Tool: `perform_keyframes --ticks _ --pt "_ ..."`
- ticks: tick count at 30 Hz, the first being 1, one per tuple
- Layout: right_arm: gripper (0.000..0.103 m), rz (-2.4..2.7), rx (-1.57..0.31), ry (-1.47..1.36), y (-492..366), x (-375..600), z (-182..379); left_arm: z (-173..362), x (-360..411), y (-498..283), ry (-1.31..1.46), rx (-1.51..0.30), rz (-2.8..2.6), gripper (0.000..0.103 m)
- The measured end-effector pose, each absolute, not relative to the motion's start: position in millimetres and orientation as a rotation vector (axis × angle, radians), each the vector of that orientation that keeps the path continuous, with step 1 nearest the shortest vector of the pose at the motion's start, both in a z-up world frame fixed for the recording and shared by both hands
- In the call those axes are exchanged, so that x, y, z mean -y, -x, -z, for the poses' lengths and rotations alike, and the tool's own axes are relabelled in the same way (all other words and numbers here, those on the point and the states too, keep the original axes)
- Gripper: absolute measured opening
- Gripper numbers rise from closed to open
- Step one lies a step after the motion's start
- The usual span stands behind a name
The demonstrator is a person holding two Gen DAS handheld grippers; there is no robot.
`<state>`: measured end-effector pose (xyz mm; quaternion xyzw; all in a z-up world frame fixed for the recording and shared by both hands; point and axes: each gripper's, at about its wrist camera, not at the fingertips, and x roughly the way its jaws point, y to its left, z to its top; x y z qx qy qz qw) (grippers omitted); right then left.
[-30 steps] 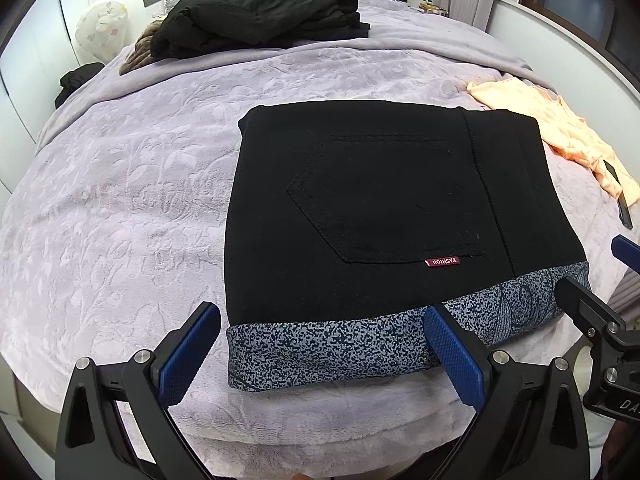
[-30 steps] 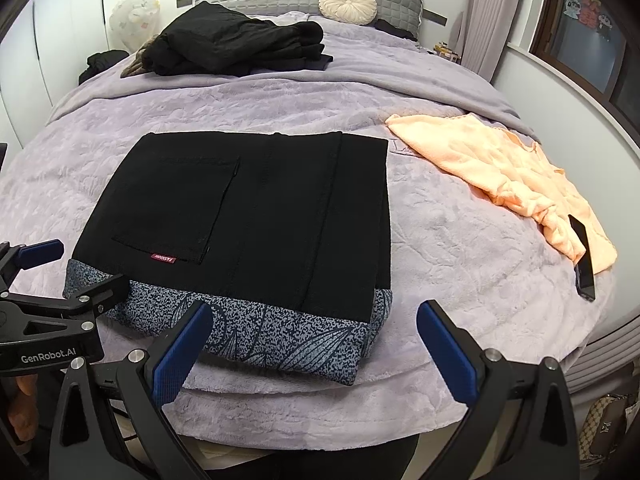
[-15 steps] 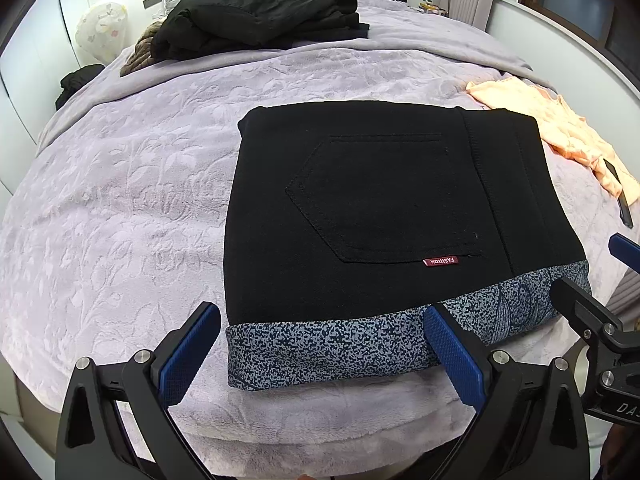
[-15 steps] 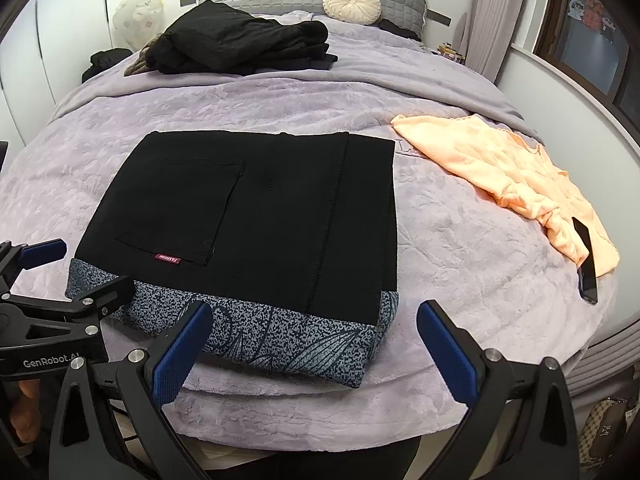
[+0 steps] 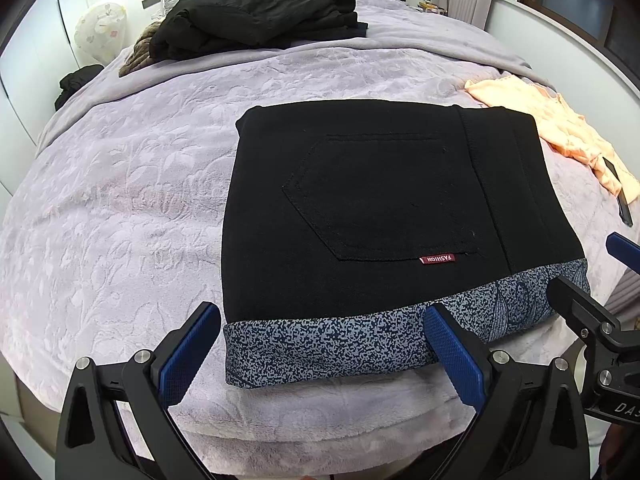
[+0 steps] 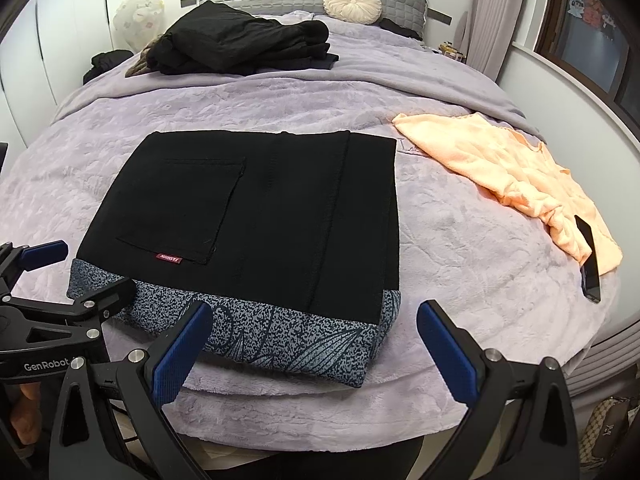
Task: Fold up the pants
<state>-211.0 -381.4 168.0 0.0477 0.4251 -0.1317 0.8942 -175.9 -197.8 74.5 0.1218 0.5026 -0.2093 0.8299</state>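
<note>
Nearest, the left tool (image 5: pixel 326 344) and the right tool (image 6: pixel 316 340) both stand spread wide and hold nothing, poised at the near edge of the bed (image 6: pixel 460 240). Just beyond them the folded black pants (image 6: pixel 260 208) lie flat on the lilac bedspread, their speckled blue band (image 5: pixel 340 344) facing the tools. Farther right lie an orange garment (image 6: pixel 500 168) and a phone (image 6: pixel 590 258); a dark clothes pile (image 6: pixel 240 46) sits far back.
</note>
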Motion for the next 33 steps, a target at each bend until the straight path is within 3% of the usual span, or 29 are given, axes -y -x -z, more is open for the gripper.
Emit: perform_keyframes --ticks 33 --pt "0.102 0.273 -0.876 -0.137 215 388 -164 -77 208 182 -0.321 -1.04 0.42 0.102"
